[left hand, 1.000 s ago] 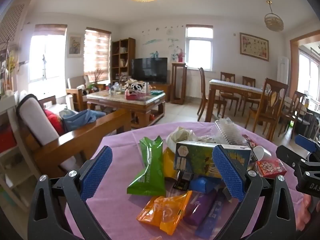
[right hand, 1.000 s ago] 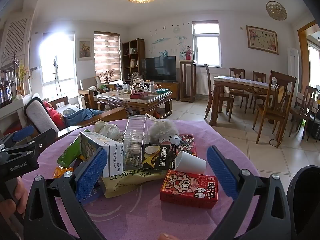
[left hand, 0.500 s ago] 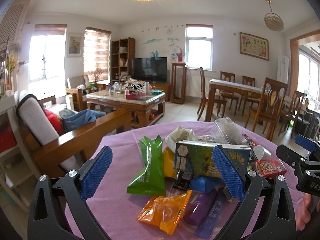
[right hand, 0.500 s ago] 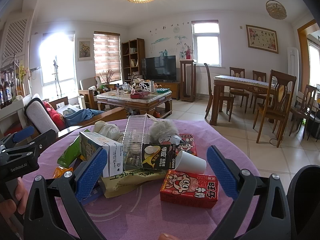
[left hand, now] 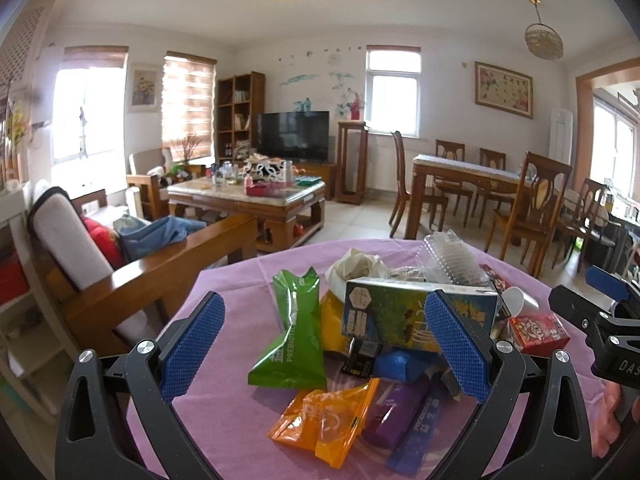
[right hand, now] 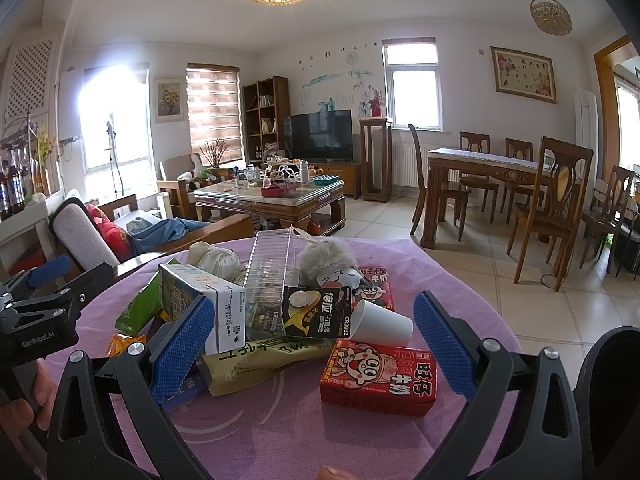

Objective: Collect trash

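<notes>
A heap of trash lies on a round table with a purple cloth [left hand: 224, 396]. In the left wrist view I see a green pouch [left hand: 294, 344], an orange packet [left hand: 326, 416], a purple wrapper [left hand: 404, 412] and a green-blue box [left hand: 408, 316]. My left gripper [left hand: 324, 352] is open and empty, just in front of the heap. In the right wrist view I see a red milk carton [right hand: 378, 376], a white paper cup [right hand: 382, 326], a clear plastic tray [right hand: 272, 272] and a yellow bag [right hand: 256, 360]. My right gripper [right hand: 314, 344] is open and empty, close to the carton.
A wooden sofa [left hand: 132, 276] stands left of the table, a coffee table [left hand: 248, 200] behind it. A dining table with chairs [right hand: 500, 184] stands at the right. A dark rounded object [right hand: 612, 396] sits at the lower right of the right wrist view.
</notes>
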The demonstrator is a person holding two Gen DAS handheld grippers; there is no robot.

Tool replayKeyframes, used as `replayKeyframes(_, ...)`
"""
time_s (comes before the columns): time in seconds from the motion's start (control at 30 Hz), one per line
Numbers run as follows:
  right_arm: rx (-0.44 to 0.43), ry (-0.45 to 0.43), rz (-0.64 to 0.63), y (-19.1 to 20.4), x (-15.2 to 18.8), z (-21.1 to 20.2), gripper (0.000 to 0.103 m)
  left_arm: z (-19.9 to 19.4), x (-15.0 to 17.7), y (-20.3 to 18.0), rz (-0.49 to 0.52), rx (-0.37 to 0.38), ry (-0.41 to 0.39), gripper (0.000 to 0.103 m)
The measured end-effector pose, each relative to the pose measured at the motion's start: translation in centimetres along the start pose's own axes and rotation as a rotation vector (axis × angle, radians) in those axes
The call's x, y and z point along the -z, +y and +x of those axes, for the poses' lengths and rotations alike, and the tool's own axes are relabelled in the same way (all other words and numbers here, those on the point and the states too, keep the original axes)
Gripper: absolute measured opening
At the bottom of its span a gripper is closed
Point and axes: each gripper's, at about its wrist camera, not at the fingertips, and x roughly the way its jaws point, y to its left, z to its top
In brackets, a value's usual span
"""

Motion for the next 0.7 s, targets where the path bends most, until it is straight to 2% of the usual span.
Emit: replayKeyframes(0.7,-0.004,0.003,0.009,0.16,0.07,-0.02,0.098,0.07,0.01,0.03,-0.001,0.000,0.002,0.099)
